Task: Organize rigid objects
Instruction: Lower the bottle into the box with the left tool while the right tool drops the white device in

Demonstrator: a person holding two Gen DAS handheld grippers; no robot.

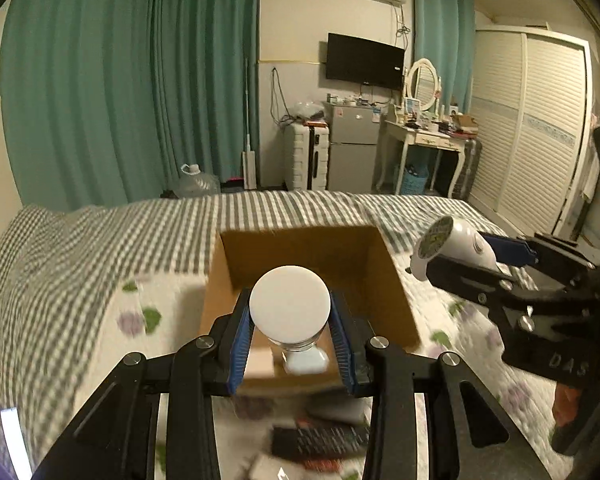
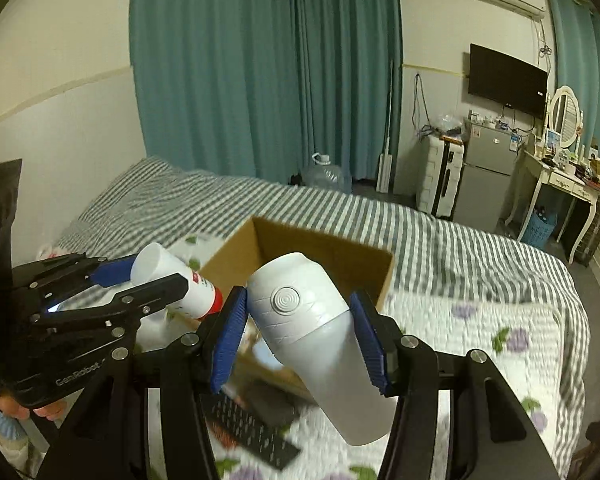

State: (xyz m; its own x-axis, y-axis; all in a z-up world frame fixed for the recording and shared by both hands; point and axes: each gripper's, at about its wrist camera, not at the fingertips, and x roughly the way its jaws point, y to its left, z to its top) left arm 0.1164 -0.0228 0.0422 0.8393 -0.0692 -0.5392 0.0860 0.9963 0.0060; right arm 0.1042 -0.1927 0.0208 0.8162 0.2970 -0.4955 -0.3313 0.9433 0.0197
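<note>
An open cardboard box stands on the bed; it also shows in the right wrist view. My left gripper is shut on a white bottle with a red cap end, held over the box's near side; the bottle also shows in the right wrist view. My right gripper is shut on a white hair dryer, held above the box's near right side. The dryer and right gripper show at the right of the left wrist view. A pale blue object lies inside the box.
A black remote control and other blurred items lie on the floral quilt in front of the box. The striped bedcover spreads behind. A fridge, suitcase, dressing table and wardrobe stand beyond the bed.
</note>
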